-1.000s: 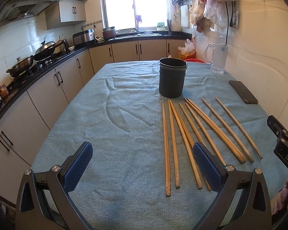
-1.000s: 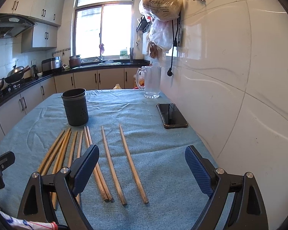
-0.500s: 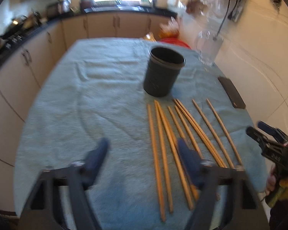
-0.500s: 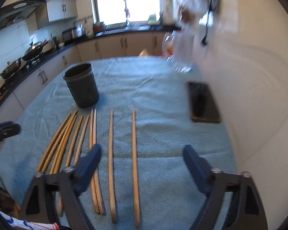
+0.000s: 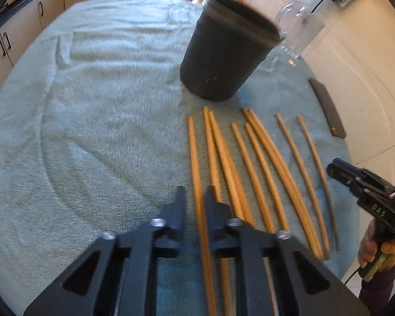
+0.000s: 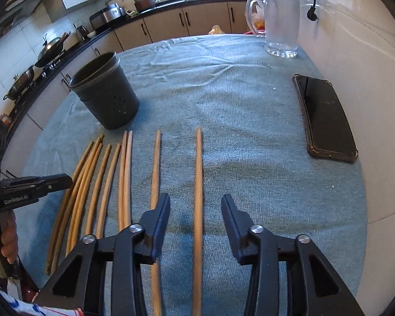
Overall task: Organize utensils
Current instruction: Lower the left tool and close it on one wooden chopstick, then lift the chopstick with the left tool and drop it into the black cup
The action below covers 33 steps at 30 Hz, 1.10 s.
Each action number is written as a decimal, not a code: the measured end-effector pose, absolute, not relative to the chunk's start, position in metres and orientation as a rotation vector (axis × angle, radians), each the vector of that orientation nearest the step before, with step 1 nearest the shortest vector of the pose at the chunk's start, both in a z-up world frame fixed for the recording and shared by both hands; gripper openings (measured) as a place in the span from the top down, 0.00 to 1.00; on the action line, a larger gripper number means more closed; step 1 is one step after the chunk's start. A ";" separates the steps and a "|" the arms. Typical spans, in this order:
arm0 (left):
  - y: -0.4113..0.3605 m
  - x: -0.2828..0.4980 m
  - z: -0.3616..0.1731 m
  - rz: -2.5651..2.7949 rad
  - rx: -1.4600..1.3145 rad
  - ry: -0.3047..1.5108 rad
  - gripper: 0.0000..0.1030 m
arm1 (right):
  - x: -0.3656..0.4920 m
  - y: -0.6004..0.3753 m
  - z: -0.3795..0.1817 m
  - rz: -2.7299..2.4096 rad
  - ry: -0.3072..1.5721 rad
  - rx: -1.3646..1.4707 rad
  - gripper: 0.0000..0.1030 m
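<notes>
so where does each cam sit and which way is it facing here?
Left wrist: on the left gripper, angled down at the leftmost chopstick, which its pads pinch; the right gripper shows at the right edge.
Right wrist: on the right gripper, angled down at the rightmost chopstick, jaws closing around it; the left gripper shows at the left edge.
Shared: dark holder, chopstick row, phone, glass pitcher.

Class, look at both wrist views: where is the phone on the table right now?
The phone lies flat on the cloth at the table's right edge, beside the wall, right of the chopsticks and nearer than the glass jug. The left view shows it at far right.
</notes>
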State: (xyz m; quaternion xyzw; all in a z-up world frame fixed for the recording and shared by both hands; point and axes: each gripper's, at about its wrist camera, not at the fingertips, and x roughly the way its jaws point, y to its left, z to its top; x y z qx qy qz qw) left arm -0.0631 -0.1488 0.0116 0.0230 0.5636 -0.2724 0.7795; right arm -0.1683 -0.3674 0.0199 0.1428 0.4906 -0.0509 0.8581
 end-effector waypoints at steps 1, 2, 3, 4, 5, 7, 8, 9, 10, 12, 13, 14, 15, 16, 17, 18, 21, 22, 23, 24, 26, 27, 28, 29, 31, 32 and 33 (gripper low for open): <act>-0.148 -0.063 0.012 -0.587 0.051 1.215 0.91 | -0.166 -0.369 0.019 -0.106 1.038 0.303 0.65; -0.148 -0.063 0.011 -0.589 0.052 1.216 0.91 | -0.164 -0.371 0.018 -0.107 1.044 0.307 0.65; -0.148 -0.063 0.011 -0.590 0.056 1.216 0.91 | -0.162 -0.371 0.017 -0.107 1.048 0.311 0.67; -0.149 -0.063 0.011 -0.592 0.060 1.215 0.91 | -0.160 -0.373 0.017 -0.106 1.054 0.313 0.70; -0.150 -0.064 0.011 -0.594 0.065 1.216 0.91 | -0.158 -0.374 0.016 -0.106 1.060 0.311 0.71; -0.151 -0.062 0.010 -0.594 0.076 1.221 0.92 | -0.152 -0.374 0.014 -0.107 1.071 0.305 0.72; -0.151 -0.061 0.010 -0.592 0.079 1.226 0.92 | -0.149 -0.373 0.014 -0.109 1.079 0.297 0.73; -0.150 -0.060 0.011 -0.590 0.081 1.232 0.92 | -0.145 -0.372 0.013 -0.112 1.091 0.286 0.73; -0.150 -0.058 0.011 -0.586 0.088 1.240 0.92 | -0.142 -0.370 0.012 -0.113 1.106 0.275 0.73; -0.149 -0.054 0.012 -0.583 0.094 1.254 0.92 | -0.135 -0.369 0.008 -0.114 1.132 0.263 0.73; -0.149 -0.051 0.012 -0.581 0.096 1.264 0.92 | -0.129 -0.368 0.006 -0.118 1.154 0.254 0.73; -0.149 -0.049 0.012 -0.579 0.097 1.273 0.92 | -0.126 -0.367 0.004 -0.123 1.171 0.246 0.74; -0.150 -0.046 0.013 -0.578 0.098 1.286 0.92 | -0.123 -0.366 0.003 -0.125 1.185 0.240 0.74; -0.153 -0.041 0.012 -0.581 0.103 1.300 0.92 | -0.118 -0.365 0.002 -0.128 1.204 0.232 0.74; -0.156 -0.035 0.013 -0.583 0.113 1.306 0.92 | -0.112 -0.365 0.001 -0.130 1.224 0.224 0.74; -0.160 -0.032 0.013 -0.584 0.127 1.308 0.92 | -0.108 -0.365 0.001 -0.129 1.236 0.219 0.74; -0.168 -0.023 0.015 -0.584 0.164 1.298 0.92 | -0.096 -0.364 0.000 -0.123 1.280 0.209 0.75; -0.170 -0.021 0.015 -0.585 0.170 1.295 0.92 | -0.093 -0.364 0.000 -0.125 1.293 0.194 0.81; -0.171 -0.022 0.014 -0.587 0.175 1.292 0.92 | -0.089 -0.362 -0.001 -0.131 1.305 0.168 0.84; -0.173 -0.022 0.013 -0.593 0.180 1.287 0.92 | -0.086 -0.361 -0.001 -0.133 1.311 0.151 0.90; -0.172 -0.021 0.015 -0.610 0.182 1.283 0.92 | -0.084 -0.360 -0.001 -0.135 1.314 0.133 0.93; -0.168 -0.025 0.015 -0.609 0.175 1.272 0.93 | -0.084 -0.359 -0.001 -0.137 1.311 0.123 0.93; -0.165 -0.027 0.015 -0.605 0.164 1.263 0.93 | -0.084 -0.357 -0.001 -0.141 1.305 0.114 0.94; -0.163 -0.029 0.016 -0.602 0.158 1.257 0.94 | -0.086 -0.356 0.001 -0.143 1.291 0.115 0.94; -0.154 -0.035 0.026 -0.604 0.142 1.217 0.94 | -0.091 -0.354 0.008 -0.135 1.243 0.140 0.94; -0.149 -0.040 0.036 -0.608 0.138 1.184 0.94 | -0.095 -0.353 0.015 -0.137 1.213 0.151 0.94; -0.145 -0.044 0.044 -0.612 0.133 1.156 0.94 | -0.100 -0.353 0.021 -0.140 1.187 0.164 0.94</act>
